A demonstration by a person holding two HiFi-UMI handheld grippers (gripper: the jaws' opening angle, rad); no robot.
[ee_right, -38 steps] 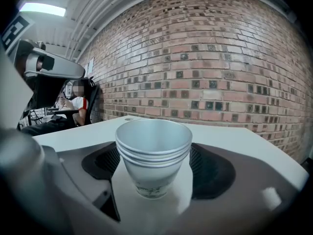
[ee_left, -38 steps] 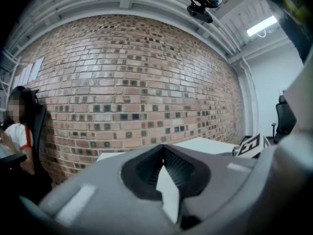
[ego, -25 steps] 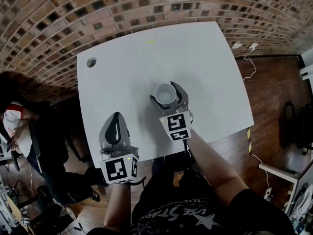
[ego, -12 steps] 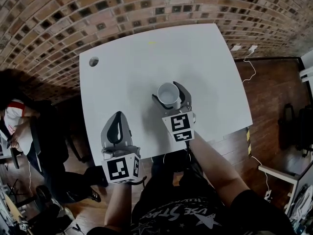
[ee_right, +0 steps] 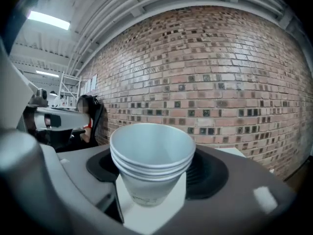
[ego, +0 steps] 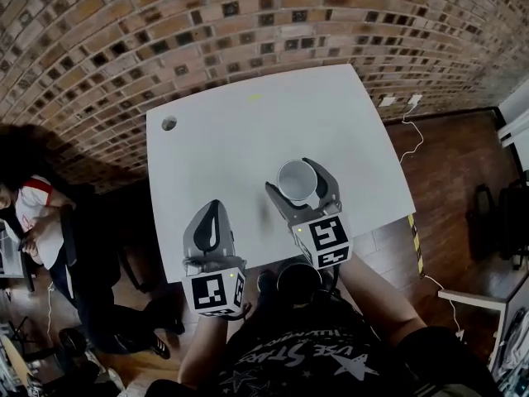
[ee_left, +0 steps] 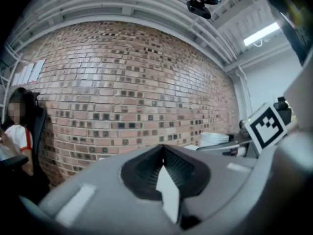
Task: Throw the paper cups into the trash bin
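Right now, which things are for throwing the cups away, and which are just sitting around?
For the job:
- paper cups, stacked, held between the right gripper's fingers
- no trash bin shows in any view

Just around:
- left gripper, shut and empty
- white table
- seated person
- brick wall

Stacked paper cups upright in the right tongs, brick wall behind.

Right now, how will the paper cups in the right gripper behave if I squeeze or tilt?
The paper cups look thin-walled, so the fingers would probably dent them under a harder squeeze. Several nested rims show: likely light, and inner cups might slide out if tipped.
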